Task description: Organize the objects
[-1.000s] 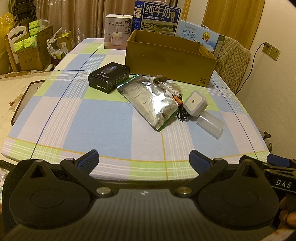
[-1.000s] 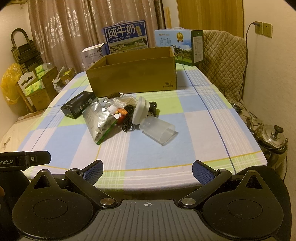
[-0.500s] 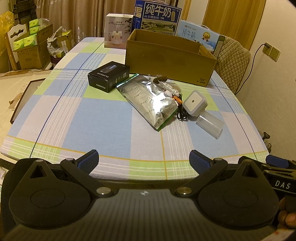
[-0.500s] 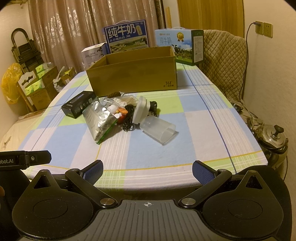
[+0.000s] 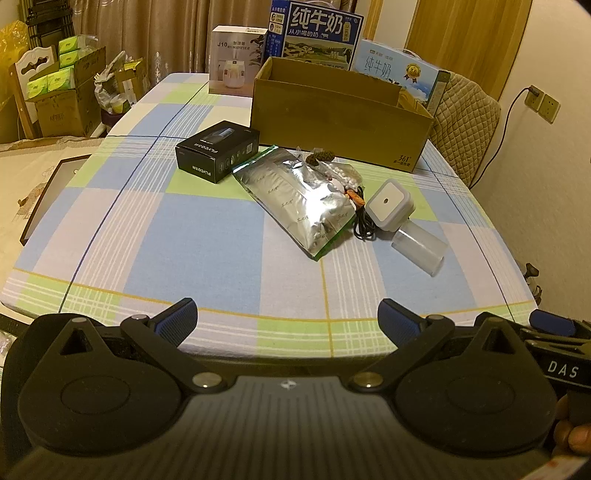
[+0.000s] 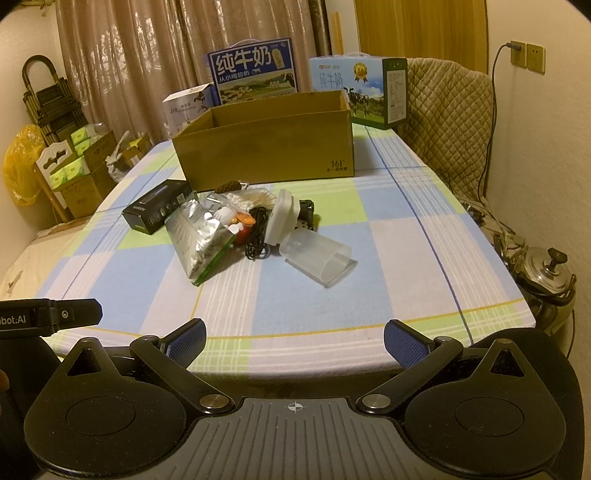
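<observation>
A pile of loose objects lies mid-table in front of an open cardboard box [image 5: 340, 122] [image 6: 266, 147]: a black product box [image 5: 218, 155] [image 6: 155, 211], a silver foil pouch [image 5: 299, 206] [image 6: 199, 236], a white square device [image 5: 389, 205] [image 6: 282, 218] with a black cable [image 5: 364, 225] [image 6: 258, 236], and a clear plastic cup [image 5: 419, 249] [image 6: 317, 256] on its side. My left gripper [image 5: 287, 317] and right gripper [image 6: 294, 341] are both open and empty, held at the table's near edge, well short of the pile.
The checked tablecloth [image 5: 184, 236] covers the table. Milk cartons [image 5: 317, 33] [image 6: 255, 70] and a humidifier box [image 5: 236, 61] stand behind the cardboard box. A quilted chair [image 6: 447, 107] and a metal kettle [image 6: 546, 273] are at the right. Stacked boxes [image 5: 62, 96] are at the left.
</observation>
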